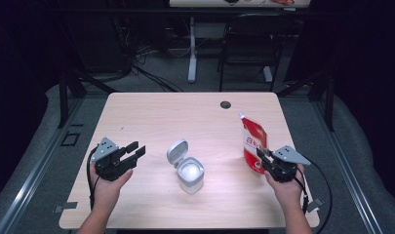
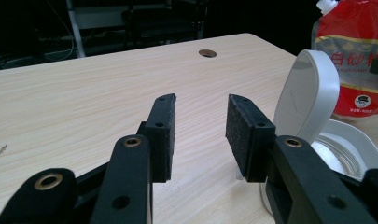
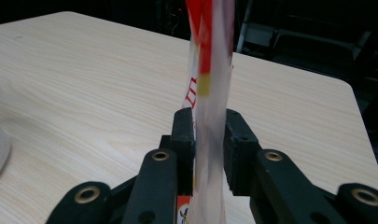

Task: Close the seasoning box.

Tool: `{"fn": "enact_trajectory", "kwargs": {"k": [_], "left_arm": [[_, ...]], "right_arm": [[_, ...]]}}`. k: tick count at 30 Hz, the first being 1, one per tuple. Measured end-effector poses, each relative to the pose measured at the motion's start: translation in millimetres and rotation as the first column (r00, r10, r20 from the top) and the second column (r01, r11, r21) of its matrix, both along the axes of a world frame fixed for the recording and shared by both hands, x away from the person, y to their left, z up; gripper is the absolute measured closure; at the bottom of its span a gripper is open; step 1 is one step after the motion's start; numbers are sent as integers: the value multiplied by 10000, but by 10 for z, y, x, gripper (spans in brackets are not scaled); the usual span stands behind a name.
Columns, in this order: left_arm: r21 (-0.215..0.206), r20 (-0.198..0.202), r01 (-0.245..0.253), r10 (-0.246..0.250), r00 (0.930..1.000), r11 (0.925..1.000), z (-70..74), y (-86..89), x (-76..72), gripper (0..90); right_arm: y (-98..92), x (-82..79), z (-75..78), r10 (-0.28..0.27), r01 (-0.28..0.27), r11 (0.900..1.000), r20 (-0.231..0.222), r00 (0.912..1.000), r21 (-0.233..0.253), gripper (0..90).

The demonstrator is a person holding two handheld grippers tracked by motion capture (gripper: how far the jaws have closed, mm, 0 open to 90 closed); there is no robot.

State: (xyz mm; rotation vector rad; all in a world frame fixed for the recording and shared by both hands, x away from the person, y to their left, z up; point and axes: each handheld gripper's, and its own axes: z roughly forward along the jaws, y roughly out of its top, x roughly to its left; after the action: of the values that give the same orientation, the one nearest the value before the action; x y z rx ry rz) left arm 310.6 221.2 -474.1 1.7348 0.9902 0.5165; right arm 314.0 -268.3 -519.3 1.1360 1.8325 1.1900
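A red and white spouted pouch (image 1: 252, 141) stands upright on the table's right side. My right gripper (image 1: 264, 157) is shut on its lower edge, and in the right gripper view the pouch (image 3: 210, 93) is pinched thin between the two pads. A white canister (image 1: 190, 174) with its hinged lid (image 1: 177, 153) flipped open sits at the table's middle, with white contents inside. My left gripper (image 1: 135, 150) rests left of the canister, open and empty. Seen from the left gripper view, the gripper (image 2: 199, 128) faces the bare tabletop, with the lid (image 2: 306, 95) and pouch (image 2: 357, 60) at the right.
The light wooden table (image 1: 185, 117) has a round cable hole (image 1: 226, 104) near its far edge. Behind the table stand a dark chair (image 1: 248, 44) and a white desk leg (image 1: 192, 48) on a grey floor.
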Motion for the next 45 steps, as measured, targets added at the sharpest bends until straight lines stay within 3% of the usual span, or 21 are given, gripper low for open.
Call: {"fn": "enact_trajectory", "kwargs": {"k": [5,14,15,23,33,45], "left_arm": [[58,-23,141,-141,9999,9999,-20,-60,23,632],[154,-123,285,-283,9995,9995,-38,-117,56,624],[148,-100,322,-320,9994,9994,-40,-120,60,622],[155,-66,333,-332,9994,9993,-40,-136,67,612],[118,-71,322,-321,9995,9994,-42,-140,73,582],[100,-152,503,-501,9986,9987,-50,-179,97,577]], "right_arm": [[-32,-47,26,164,-164,9999,13,9999,-31,741],[-104,-105,35,186,-197,9986,224,9996,483,612],[-96,-107,28,154,-164,9989,234,9996,443,566],[-83,-100,0,-116,110,9997,274,9996,237,462],[-97,-108,-2,-412,401,9985,295,9987,386,389],[-107,-148,13,-374,364,9984,227,9990,441,375]]}}
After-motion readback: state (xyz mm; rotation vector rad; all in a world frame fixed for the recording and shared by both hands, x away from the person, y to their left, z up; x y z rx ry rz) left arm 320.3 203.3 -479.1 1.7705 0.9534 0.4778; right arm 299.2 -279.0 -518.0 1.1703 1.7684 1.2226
